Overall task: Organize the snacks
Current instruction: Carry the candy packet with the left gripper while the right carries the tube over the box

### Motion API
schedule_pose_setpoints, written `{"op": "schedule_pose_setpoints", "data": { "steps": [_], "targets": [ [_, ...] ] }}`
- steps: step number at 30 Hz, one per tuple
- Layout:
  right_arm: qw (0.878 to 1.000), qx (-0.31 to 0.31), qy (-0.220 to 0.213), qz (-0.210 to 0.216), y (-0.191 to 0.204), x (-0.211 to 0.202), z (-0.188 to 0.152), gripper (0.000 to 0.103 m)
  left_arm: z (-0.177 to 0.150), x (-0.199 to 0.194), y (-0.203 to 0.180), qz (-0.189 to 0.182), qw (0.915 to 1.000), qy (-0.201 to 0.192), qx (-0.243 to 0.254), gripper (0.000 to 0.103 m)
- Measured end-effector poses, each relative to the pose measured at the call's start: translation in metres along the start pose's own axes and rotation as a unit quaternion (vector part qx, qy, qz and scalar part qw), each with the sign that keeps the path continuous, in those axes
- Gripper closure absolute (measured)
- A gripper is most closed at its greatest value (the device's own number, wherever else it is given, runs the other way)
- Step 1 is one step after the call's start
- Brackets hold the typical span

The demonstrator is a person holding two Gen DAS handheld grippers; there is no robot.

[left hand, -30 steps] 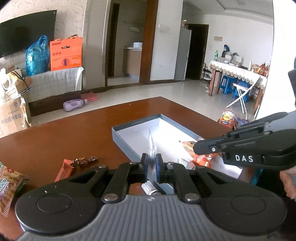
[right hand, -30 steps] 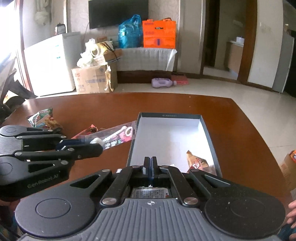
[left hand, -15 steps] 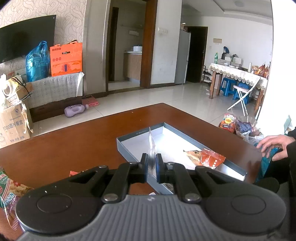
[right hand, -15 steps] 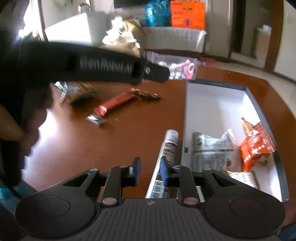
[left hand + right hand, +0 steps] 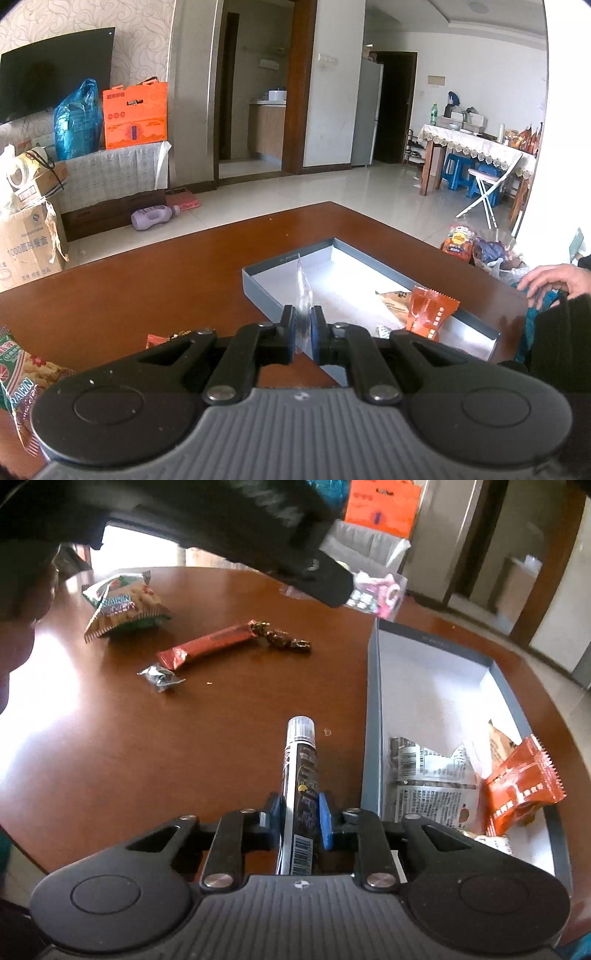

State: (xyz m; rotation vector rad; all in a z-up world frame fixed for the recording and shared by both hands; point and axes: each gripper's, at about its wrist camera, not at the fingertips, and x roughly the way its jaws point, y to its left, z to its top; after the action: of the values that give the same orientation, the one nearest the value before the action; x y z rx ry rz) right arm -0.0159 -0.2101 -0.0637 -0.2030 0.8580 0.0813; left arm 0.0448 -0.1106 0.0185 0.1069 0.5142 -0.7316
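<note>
Right gripper was closing its fingers round the tube beside the box; next, lift it in. Left gripper pinched a clear packet.

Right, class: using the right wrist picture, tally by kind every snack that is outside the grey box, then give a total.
Bags: 1, the prawn cracker bag
Bars: 1, the red bar
Wrapped sweets: 2, the silver sweet and the gold-brown sweet
Tubes: 1, the tube
Clear packets: 1, the clear packet
Total: 6
</note>
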Motion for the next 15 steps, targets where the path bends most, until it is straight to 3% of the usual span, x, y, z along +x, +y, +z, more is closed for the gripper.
{"op": "schedule_pose_setpoints", "data": {
  "steps": [7, 15],
  "targets": [
    [0.999, 0.022, -0.041, 0.020, -0.012, -0.034, 0.001, 0.081, 0.001, -0.001, 0.004, 0.001, 1.0000, -0.001, 0.002, 0.099],
    [0.993, 0.089, -0.070, -0.018, -0.070, -0.063, 0.006, 0.081, 0.010, 0.001, -0.005, -0.006, 0.9999, -0.009, 0.012, 0.099]
  ]
}}
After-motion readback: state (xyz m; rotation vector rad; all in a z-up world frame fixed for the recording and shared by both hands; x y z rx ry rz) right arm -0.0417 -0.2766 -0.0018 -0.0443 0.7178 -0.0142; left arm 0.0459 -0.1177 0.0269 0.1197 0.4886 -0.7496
